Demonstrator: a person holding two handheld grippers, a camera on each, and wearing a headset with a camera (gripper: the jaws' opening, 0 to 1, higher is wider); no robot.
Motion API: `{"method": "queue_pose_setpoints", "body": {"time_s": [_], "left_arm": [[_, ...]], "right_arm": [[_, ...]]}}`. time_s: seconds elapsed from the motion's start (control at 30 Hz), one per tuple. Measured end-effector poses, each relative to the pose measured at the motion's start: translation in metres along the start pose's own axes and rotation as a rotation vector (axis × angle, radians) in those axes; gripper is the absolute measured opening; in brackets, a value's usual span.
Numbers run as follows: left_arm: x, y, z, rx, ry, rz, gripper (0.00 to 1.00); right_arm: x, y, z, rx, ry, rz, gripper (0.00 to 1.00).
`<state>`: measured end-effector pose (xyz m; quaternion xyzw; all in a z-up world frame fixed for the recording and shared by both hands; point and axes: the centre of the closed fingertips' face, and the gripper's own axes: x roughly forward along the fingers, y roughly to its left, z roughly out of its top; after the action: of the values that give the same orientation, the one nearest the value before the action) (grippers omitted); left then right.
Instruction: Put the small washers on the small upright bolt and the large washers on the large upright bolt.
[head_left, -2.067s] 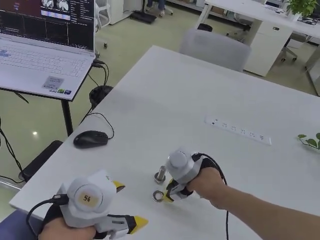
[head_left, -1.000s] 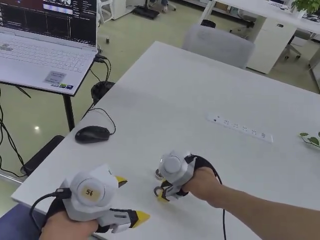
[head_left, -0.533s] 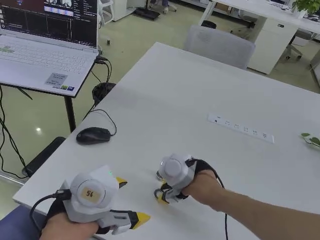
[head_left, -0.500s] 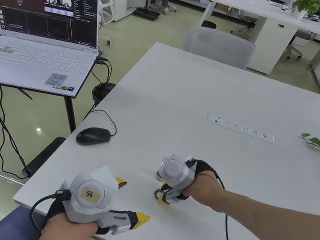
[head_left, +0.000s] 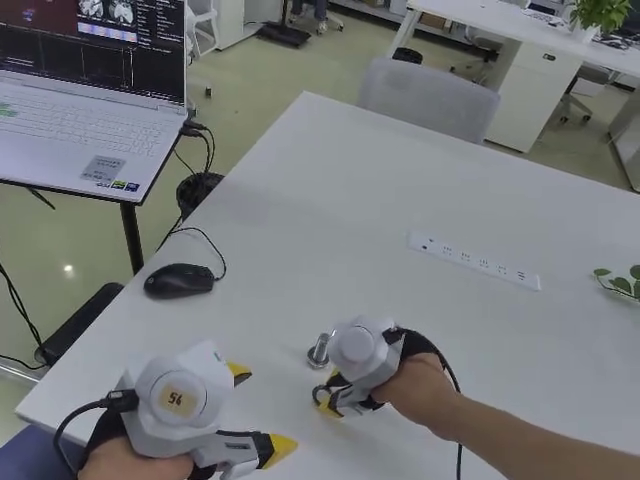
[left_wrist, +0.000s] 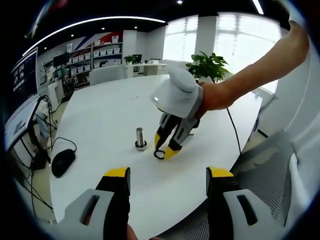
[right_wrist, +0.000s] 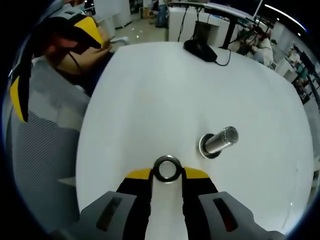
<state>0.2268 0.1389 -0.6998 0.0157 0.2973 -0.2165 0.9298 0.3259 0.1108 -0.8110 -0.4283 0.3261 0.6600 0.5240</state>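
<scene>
A steel upright bolt (head_left: 320, 349) stands on the white table (head_left: 340, 200), broader at its base. My right gripper (head_left: 326, 396) sits just right of it, shut on a metal ring washer (head_left: 319, 396) held low over the table. In the right gripper view the washer (right_wrist: 167, 168) is pinched between the yellow-tipped jaws, with the bolt (right_wrist: 219, 141) ahead to the right. My left gripper (head_left: 260, 410) is open near the table's front edge with nothing in it. Its own view shows the right gripper (left_wrist: 165, 148), the washer (left_wrist: 159, 155) and the bolt (left_wrist: 140, 137) ahead.
A black mouse (head_left: 180, 280) with its cable lies at the table's left edge. A white power strip (head_left: 473, 260) lies farther back. A laptop (head_left: 80, 120) stands on a side stand at left, a grey chair (head_left: 430, 95) beyond the far edge.
The washer lay on the table 2.1 s ago; the right gripper now holds it and has shifted slightly right, uncovering the bolt. The left gripper has hardly moved.
</scene>
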Motion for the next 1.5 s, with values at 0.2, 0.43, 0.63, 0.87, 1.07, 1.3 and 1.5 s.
{"method": "queue_pose_setpoints", "body": {"time_s": [0.2,0.43,0.63,0.87,1.07,1.3,1.5], "left_arm": [[0.0,0.001,0.0,0.002,0.001,0.0,0.6],[0.002,-0.001,0.0,0.002,0.001,-0.003,0.6],[0.003,-0.002,0.001,0.003,0.002,-0.008,0.6],[0.004,-0.002,0.002,0.002,-0.001,-0.008,0.6],[0.004,-0.002,0.004,-0.002,-0.004,-0.004,0.6],[0.003,-0.001,0.005,-0.003,-0.007,0.0,0.6],[0.002,0.0,0.004,-0.006,-0.006,0.003,0.6]], "right_arm": [[-0.011,-0.003,-0.001,0.009,-0.017,-0.023,0.23],[-0.028,-0.012,0.003,0.043,-0.053,-0.054,0.23],[-0.041,-0.021,0.013,0.026,-0.072,-0.085,0.23],[-0.053,-0.033,0.027,0.005,-0.096,-0.111,0.23],[-0.056,-0.041,0.036,-0.011,-0.103,-0.121,0.23],[-0.055,-0.051,0.046,-0.016,-0.11,-0.126,0.23],[-0.05,-0.056,0.048,-0.011,-0.097,-0.118,0.23]]}}
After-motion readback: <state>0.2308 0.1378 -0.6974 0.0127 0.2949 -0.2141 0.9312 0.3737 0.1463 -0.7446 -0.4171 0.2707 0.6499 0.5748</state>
